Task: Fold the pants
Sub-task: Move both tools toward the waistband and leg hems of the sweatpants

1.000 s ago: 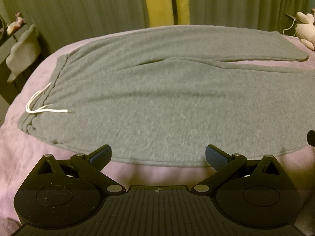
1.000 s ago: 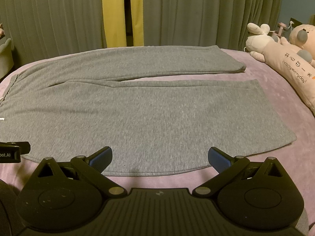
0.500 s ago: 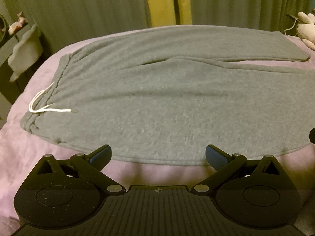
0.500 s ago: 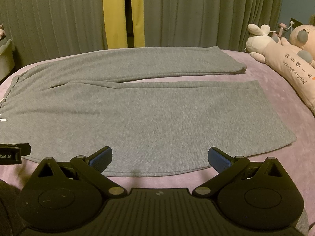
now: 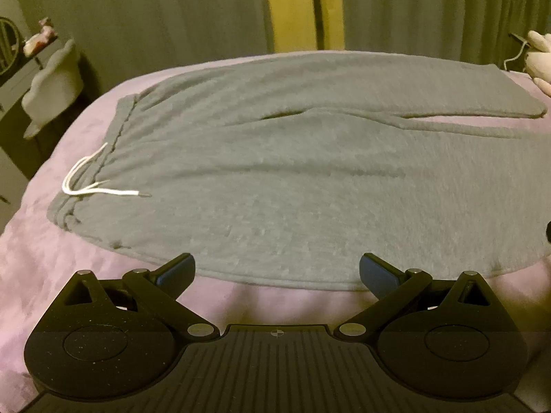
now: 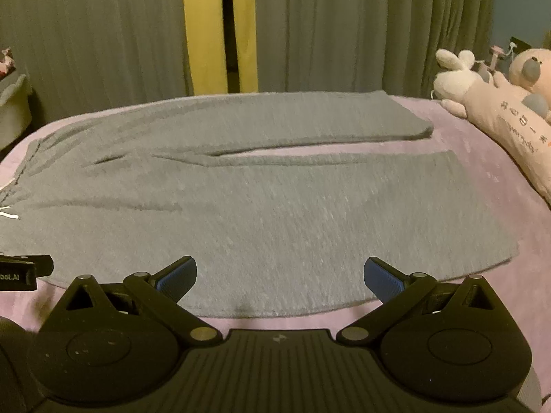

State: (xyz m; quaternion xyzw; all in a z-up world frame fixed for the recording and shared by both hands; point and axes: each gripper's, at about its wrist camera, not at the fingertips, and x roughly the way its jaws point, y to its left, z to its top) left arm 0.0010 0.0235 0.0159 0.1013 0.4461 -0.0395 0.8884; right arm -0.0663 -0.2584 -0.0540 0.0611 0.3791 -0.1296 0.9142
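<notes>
Grey sweatpants (image 5: 292, 179) lie flat on a pink bed (image 5: 41, 258), waistband to the left with a white drawstring (image 5: 93, 186), both legs stretching right. In the right wrist view the same pants (image 6: 275, 213) show both leg hems at the right, a strip of bed between the legs. My left gripper (image 5: 275, 272) hangs open over the near side seam close to the waist end, nothing between its blue pads. My right gripper (image 6: 279, 275) is open above the near edge of the front leg. The left gripper's body (image 6: 20, 272) shows at the right wrist view's left edge.
Plush toys (image 6: 492, 103) lie along the bed's right side, one also at the edge of the left view (image 5: 540, 58). Green curtains with a yellow strip (image 6: 220, 31) hang behind the bed. A white chair (image 5: 51, 89) and dark shelf stand left of the bed.
Both views have shifted left to right slightly: the pants sit further right and lower in the left view, and both grippers have crept forward over the near edge. Both stay open.
</notes>
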